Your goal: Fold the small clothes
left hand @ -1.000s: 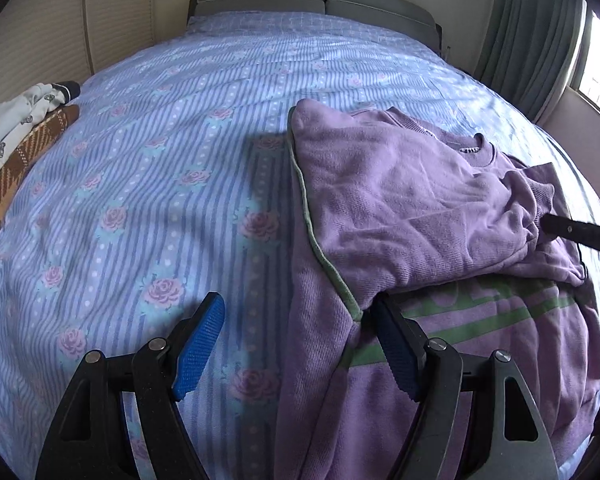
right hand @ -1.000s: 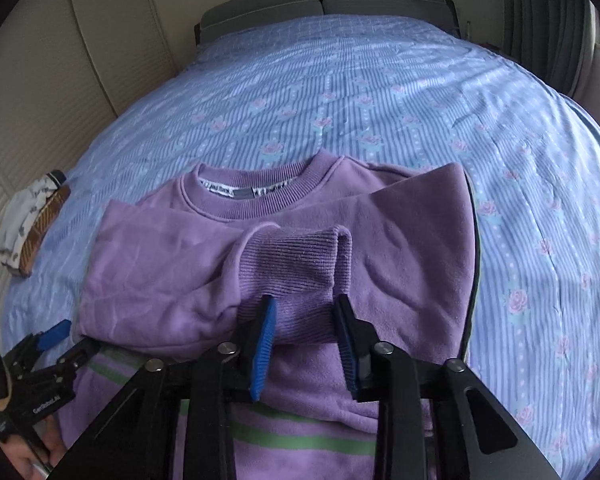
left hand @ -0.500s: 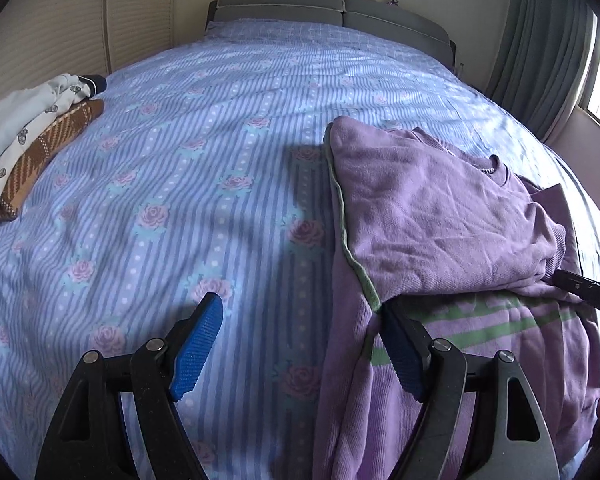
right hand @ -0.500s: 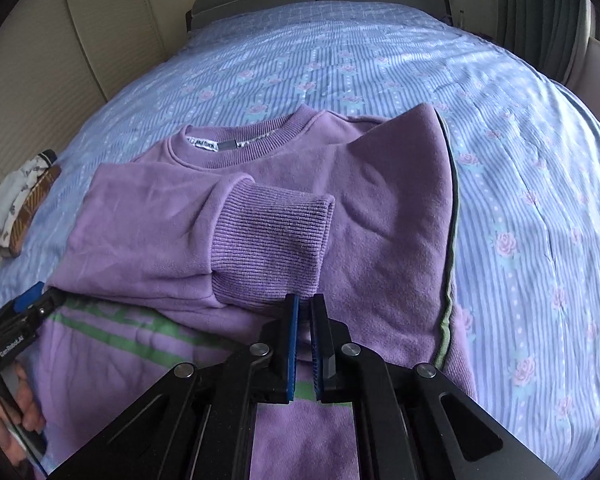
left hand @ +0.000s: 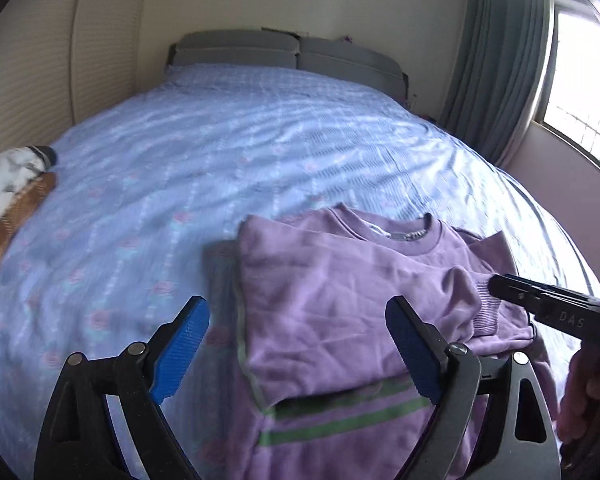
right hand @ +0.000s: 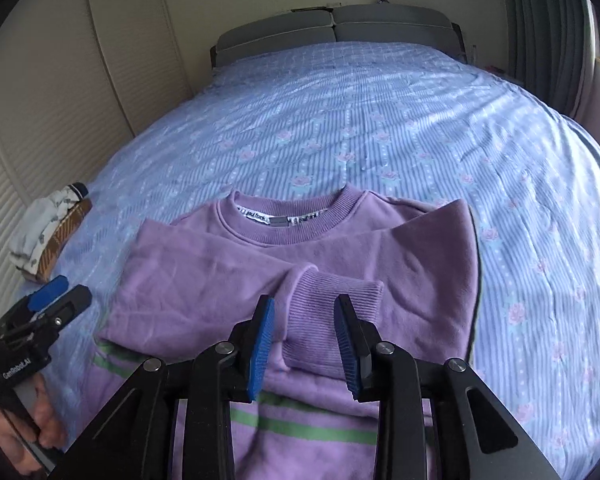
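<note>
The purple sweatshirt (right hand: 204,280) runs out of the near edge in both views, so its hem is unseen, and the right hand-held gripper (right hand: 304,344) covers part of its green stripes. The neck label's (right hand: 256,214) print is too small to read surely. The folded clothes (left hand: 8,200) at the bed's (left hand: 260,152) left are cut by the picture's edge and blurred. The bedsheet's rose print smears in the left wrist view.

Left-wrist view: low over the bed (left hand: 260,152), left of the purple sweatshirt (left hand: 360,300), facing the headboard (left hand: 292,50). Right-wrist view: nearer, directly before the sweatshirt (right hand: 300,264). Both share sweatshirt, headboard (right hand: 336,28).
</note>
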A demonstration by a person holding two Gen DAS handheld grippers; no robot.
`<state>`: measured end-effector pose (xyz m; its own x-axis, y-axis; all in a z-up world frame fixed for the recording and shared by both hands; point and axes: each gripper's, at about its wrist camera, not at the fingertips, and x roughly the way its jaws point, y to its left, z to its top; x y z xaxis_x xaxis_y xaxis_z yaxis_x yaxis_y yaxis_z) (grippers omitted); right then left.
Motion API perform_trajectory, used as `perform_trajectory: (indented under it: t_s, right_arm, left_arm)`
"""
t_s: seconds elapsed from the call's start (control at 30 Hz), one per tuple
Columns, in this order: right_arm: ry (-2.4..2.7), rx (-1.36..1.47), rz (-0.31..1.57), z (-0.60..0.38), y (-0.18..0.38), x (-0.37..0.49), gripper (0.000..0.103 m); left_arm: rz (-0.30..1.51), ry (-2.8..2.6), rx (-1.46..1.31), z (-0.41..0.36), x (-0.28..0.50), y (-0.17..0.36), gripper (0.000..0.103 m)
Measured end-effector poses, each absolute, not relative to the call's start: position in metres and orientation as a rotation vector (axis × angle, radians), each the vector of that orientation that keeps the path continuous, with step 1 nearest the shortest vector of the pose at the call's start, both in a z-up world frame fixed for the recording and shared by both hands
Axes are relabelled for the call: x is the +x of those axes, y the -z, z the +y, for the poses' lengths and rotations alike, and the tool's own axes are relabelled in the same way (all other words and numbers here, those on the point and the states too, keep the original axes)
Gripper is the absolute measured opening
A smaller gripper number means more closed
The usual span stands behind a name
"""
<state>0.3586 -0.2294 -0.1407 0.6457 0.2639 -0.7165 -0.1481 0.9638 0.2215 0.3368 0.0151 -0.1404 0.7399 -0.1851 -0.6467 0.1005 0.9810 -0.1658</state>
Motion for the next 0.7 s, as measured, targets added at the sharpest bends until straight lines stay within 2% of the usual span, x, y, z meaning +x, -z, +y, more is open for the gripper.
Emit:
perform_trajectory:
  t_s: [0.23,0.47,0.57,0.63,0.7]
  right_arm:
    - [-0.204,0.227,0.973,-0.235,0.186,0.372,0.032]
    - [-0.207,0.246,0.954,-0.237,0.174,0.369,0.035]
    - [-0.179,0.231,0.905,-0.243,0.152,0.349,0.042]
    - [-0.143,0.204,0.871,-0.251,0.139,0.323,0.051]
    - [-0.108,0.186,0.836,-0.261,0.13,0.291,0.054]
  left_arm:
    - [0.916,0.083,-0.112,0.008,0.364,0.194,0.091]
    - [0.888,0.048,-0.159,0.024,0.356,0.188,0.089]
    - [0.862,0.055,-0.154,0.029,0.337,0.17,0.089]
    - [0.84,0.053,-0.136,0.033,0.313,0.156,0.089]
    - [0.831,0.053,-0.141,0.036,0.294,0.146,0.089]
